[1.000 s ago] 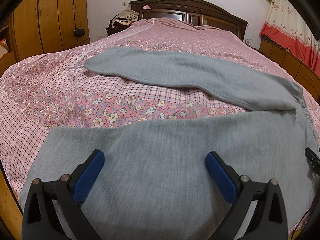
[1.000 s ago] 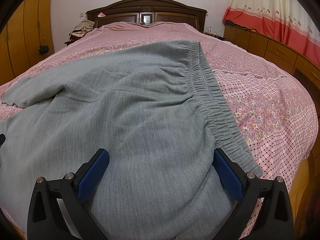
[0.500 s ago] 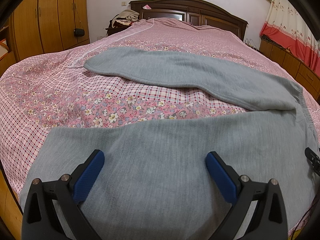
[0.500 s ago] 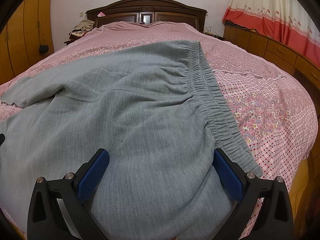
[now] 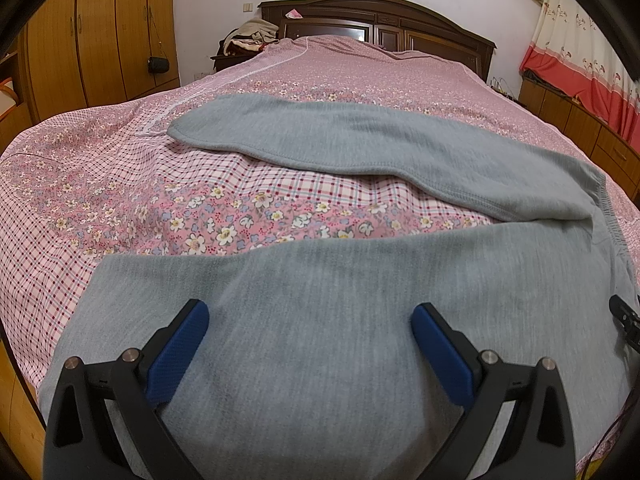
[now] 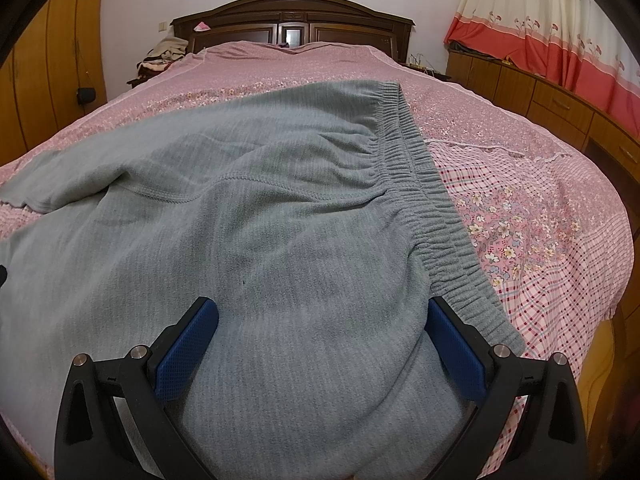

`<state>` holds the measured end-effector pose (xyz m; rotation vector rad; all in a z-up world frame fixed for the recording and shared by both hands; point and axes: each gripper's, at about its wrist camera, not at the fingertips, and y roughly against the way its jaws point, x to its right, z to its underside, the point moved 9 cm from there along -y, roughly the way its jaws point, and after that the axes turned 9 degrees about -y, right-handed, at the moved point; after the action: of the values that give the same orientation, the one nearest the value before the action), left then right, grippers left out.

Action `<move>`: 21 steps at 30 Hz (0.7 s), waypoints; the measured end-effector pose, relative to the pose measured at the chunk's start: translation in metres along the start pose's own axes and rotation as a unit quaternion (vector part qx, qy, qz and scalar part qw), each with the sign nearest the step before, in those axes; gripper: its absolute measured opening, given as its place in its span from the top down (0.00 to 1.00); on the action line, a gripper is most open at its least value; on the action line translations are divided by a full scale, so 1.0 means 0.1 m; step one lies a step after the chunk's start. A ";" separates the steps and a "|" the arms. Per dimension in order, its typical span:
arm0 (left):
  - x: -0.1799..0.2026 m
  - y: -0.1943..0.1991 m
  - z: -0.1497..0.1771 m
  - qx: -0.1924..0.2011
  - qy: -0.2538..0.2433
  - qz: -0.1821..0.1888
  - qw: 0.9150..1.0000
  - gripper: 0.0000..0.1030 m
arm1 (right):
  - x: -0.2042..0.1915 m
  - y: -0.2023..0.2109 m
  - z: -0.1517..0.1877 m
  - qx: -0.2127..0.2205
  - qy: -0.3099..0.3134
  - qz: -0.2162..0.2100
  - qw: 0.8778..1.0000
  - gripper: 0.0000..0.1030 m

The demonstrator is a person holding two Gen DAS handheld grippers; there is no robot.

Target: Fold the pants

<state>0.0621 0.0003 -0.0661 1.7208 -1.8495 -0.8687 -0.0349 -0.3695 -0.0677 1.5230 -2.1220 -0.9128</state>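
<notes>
Pants (image 5: 360, 320), grey and soft, spread flat on bed (image 5: 120, 200) with pink flowered and checked cover, just ahead of and under both grippers. Not yet folded: two legs lying apart in a V, bare cover showing between them. Far leg (image 5: 360, 144) running away to the front left of left gripper (image 5: 310, 350); near leg (image 5: 280, 300) directly beneath it, cuff end off to its left near the bed edge. Gathered waistband (image 6: 432, 216) stretching from just beside the right finger of right gripper (image 6: 322, 344) away toward the headboard (image 6: 292, 20). Seat seam (image 6: 224, 184) curving ahead of that gripper, a little to its left.

Left gripper spread wide, blue pads (image 5: 180, 352) clear of each other, low above the near leg, pinching nothing. Right gripper likewise spread wide over the seat of the pants near the waistband corner, nothing between its pads (image 6: 188, 348); whether the tips touch the cloth, hard to tell.

Judged by the lay of things: task at its very start. Left to do: bringing one leg onto the other, then folding lengthwise into a neat stack. No fold made as yet.
</notes>
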 end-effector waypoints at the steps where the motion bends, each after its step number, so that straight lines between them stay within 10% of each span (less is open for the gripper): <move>1: 0.00 0.00 0.00 0.000 0.000 0.000 1.000 0.00 | 0.00 0.00 0.00 0.000 0.000 0.000 1.000 0.00; 21: 0.01 0.01 0.00 -0.005 -0.004 -0.005 1.000 0.00 | 0.00 -0.03 -0.01 -0.005 0.004 0.005 1.000 0.00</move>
<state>0.0612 -0.0010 -0.0650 1.7237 -1.8417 -0.8879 -0.0320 -0.3704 -0.0693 1.5087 -2.1148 -0.9115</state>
